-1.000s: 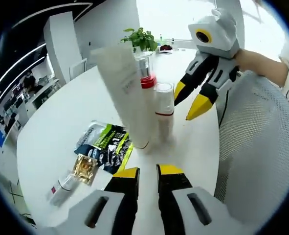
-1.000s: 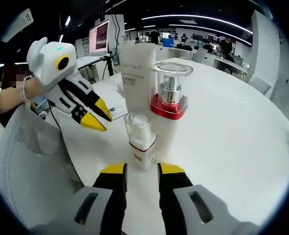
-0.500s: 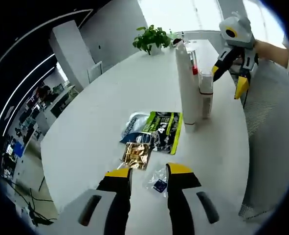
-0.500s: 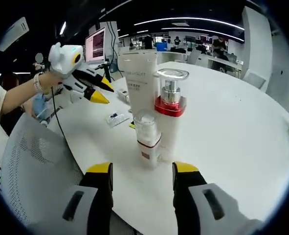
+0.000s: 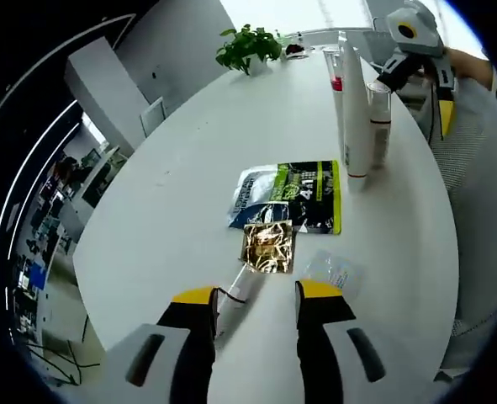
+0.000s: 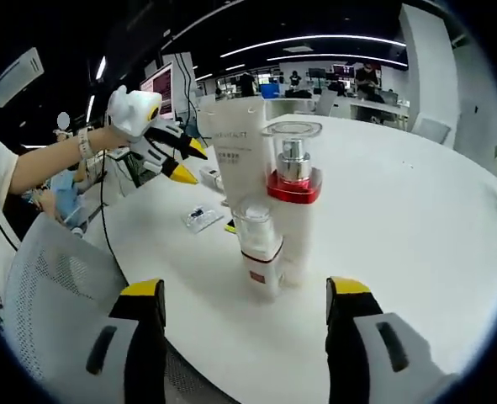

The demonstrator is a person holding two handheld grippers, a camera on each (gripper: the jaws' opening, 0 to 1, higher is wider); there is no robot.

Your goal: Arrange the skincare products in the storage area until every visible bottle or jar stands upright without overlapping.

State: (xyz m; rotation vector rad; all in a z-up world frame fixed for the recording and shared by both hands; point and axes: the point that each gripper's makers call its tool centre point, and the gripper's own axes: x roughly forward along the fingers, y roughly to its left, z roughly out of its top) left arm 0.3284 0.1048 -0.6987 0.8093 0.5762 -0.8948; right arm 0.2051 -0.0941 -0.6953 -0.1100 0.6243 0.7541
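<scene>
Open-plan office desks and ceiling light strips ring a round white table [image 5: 172,168], seen from the left gripper view with a potted plant [image 5: 246,46] at its far edge. Three skincare containers stand upright in a tight cluster far across it: a tall white tube [image 5: 355,109], a red-collared pump bottle [image 5: 335,80] behind it and a small clear-capped bottle [image 5: 379,122] beside it. Nearer lie a green-and-black sachet [image 5: 303,195], a gold packet [image 5: 267,247], a clear packet [image 5: 335,271] and a slim tube [image 5: 235,290] on its side, its end between the left gripper [image 5: 254,296] jaws, which stand moderately apart and hold nothing. From the right gripper view, the cluster sits close ahead, the small bottle [image 6: 257,251] foremost, the pump bottle [image 6: 293,189] and tube [image 6: 239,151] behind. The right gripper [image 6: 244,294] jaws are spread wide and empty, beside a white mesh chair back [image 6: 50,295].
</scene>
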